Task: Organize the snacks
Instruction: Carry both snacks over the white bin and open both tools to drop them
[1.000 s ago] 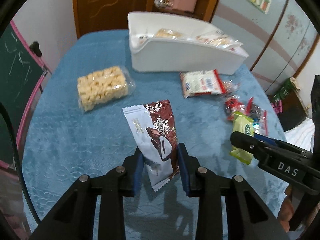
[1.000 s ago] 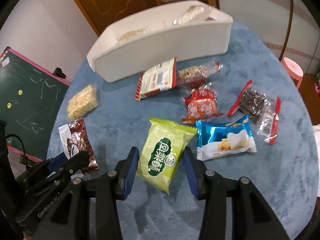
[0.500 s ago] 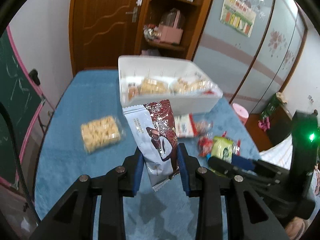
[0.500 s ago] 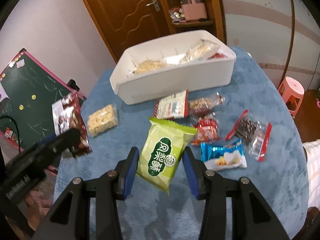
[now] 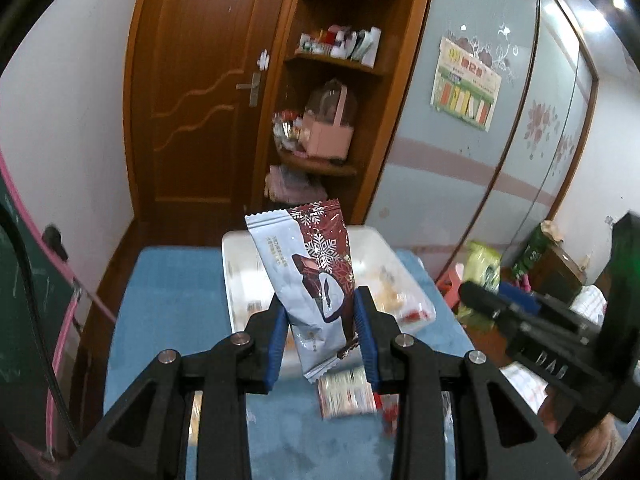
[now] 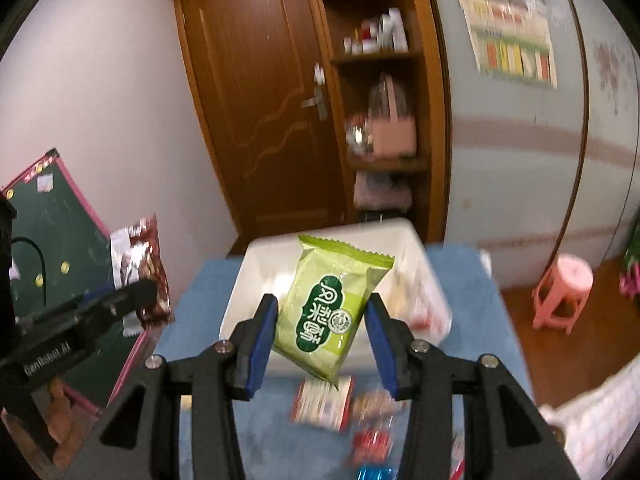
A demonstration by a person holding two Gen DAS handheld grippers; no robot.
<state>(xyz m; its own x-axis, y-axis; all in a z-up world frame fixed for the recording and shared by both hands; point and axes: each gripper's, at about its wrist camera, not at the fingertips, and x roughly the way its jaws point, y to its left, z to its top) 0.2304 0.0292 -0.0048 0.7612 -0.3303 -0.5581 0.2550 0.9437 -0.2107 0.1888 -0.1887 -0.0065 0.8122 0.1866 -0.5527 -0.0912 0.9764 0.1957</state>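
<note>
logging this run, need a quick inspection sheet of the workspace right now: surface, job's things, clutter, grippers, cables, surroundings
Surface: table with blue cloth, partly blurred.
Job's things: white bin on the table's far part, snacks inside; brown-and-white packet and green packet both held up in front of it.
Clutter: red-and-white packet and blurred red wrappers lying loose on the cloth.
Grippers: left gripper shut on the brown-and-white packet; right gripper shut on the green packet.
Cables: black cable hanging at the table's left.
Surroundings: wooden door, corner shelf, chalkboard, pink stool.
</note>
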